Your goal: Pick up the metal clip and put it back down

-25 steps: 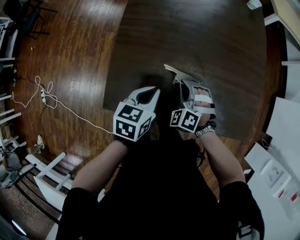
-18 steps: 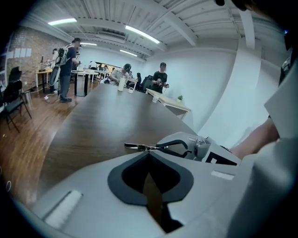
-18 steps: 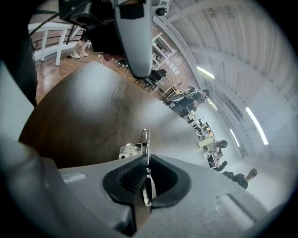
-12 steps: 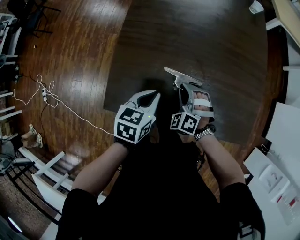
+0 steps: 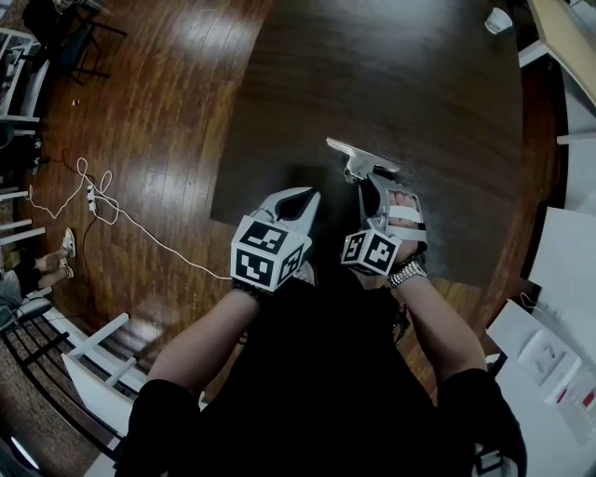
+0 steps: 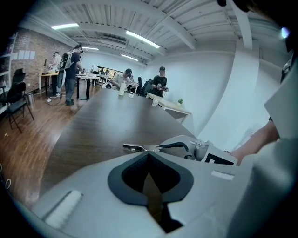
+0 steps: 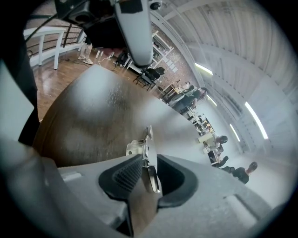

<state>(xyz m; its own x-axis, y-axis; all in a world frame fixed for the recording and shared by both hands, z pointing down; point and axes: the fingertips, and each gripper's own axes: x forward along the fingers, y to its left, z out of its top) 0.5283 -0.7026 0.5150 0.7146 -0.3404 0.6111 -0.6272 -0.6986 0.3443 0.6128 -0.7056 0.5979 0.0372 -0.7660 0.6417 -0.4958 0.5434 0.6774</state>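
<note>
The metal clip [image 5: 359, 159], a flat silvery piece with a spring hinge, is held over the dark wooden table [image 5: 410, 84] by my right gripper [image 5: 366, 179]. The right gripper view has the clip [image 7: 148, 153] standing on edge between the pads, which are shut on its handle. Whether it touches the tabletop I cannot tell. My left gripper [image 5: 310, 197] hangs just left of the right one, near the table's front edge, shut and empty. From the left gripper view the clip [image 6: 138, 148] pokes out leftward from the right gripper [image 6: 186, 148].
A white cup [image 5: 496, 20] stands at the table's far right. A white cable [image 5: 102, 200] trails over the wooden floor on the left. White tables [image 5: 568, 270] with papers lie at the right. People sit and stand at far desks [image 6: 125, 83].
Both grippers have drifted slightly toward the person. The clip stays in the right gripper, now a little lower in the head view.
</note>
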